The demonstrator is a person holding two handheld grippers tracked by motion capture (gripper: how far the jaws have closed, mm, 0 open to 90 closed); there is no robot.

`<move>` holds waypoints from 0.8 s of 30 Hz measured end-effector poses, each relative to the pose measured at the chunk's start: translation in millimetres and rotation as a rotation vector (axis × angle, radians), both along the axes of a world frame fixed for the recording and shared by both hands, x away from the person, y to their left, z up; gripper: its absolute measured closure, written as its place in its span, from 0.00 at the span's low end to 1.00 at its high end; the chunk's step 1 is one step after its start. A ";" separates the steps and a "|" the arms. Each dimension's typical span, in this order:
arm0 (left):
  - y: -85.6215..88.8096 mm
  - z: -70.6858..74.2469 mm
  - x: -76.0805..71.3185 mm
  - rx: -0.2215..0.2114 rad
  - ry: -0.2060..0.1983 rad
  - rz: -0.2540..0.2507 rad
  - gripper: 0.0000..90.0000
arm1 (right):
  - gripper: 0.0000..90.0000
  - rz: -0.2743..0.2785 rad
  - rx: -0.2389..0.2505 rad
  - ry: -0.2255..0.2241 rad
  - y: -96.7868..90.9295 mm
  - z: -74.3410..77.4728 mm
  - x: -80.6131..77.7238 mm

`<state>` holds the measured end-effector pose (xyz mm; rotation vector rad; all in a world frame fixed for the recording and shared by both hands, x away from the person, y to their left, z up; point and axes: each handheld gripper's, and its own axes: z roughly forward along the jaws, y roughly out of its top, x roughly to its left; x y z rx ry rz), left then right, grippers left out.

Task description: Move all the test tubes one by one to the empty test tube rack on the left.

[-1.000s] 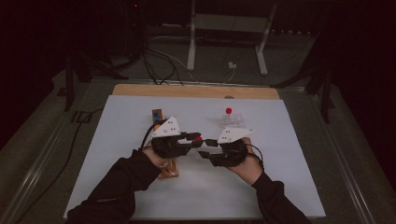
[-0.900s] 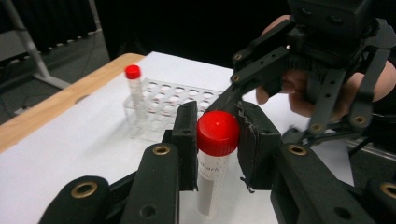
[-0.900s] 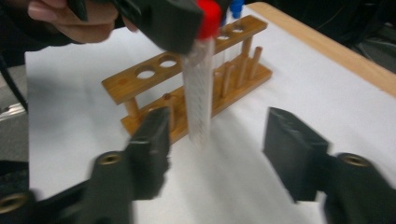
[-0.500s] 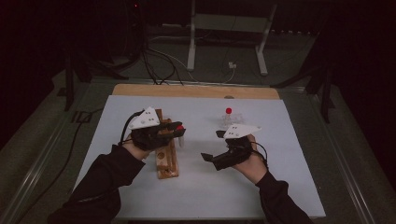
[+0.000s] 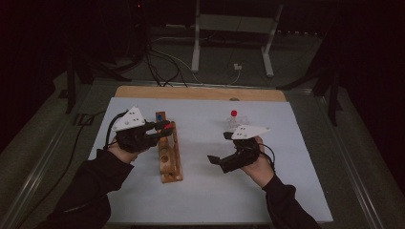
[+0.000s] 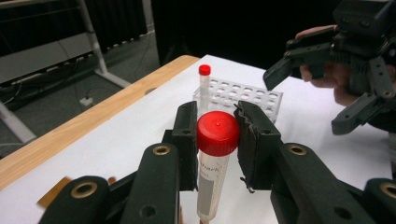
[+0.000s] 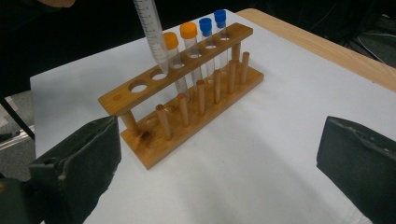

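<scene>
Left claw (image 5: 165,128), left-centre of the high view: clenched on a red-capped tube (image 6: 215,158), pads pressing on the cap from both sides. In the left claw view the tube hangs upright between the jaws at centre frame; its label shows print, only "ark" legible. The tube's lower end sits over the wooden rack (image 5: 170,155), at the holes next to the orange-capped tubes (image 7: 180,42); touching or not, can't tell. The rack also holds blue-capped tubes (image 7: 212,25) at its far end. Right claw (image 5: 218,148), right of centre on the white worktop (image 5: 296,157): released, jaws have just been opening, now spread wide with nothing between them. A clear plastic rack (image 6: 243,95) with one small red-capped tube (image 5: 233,116) stands just above the right claw.
</scene>
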<state>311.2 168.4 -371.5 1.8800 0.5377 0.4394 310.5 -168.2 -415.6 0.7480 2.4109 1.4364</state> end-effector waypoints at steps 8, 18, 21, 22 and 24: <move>11.1 -8.0 -2.6 0.010 0.011 0.031 0.80 | 0.00 0.007 -0.008 -0.003 -0.9 -1.1 -0.2; 12.4 -35.6 1.2 0.025 0.050 0.050 0.80 | 0.00 0.014 -0.003 -0.006 -1.9 -0.3 -1.2; 12.9 -44.3 2.6 0.025 0.067 0.053 0.80 | 0.00 0.014 -0.003 -0.005 -2.4 0.2 -1.7; 13.0 -47.3 2.9 0.024 0.073 0.056 0.80 | 0.00 0.014 -0.003 -0.005 -2.6 0.3 -1.6; 13.5 -53.1 3.4 0.022 0.083 0.058 0.80 | 0.00 0.015 -0.003 -0.004 -2.8 0.0 -1.5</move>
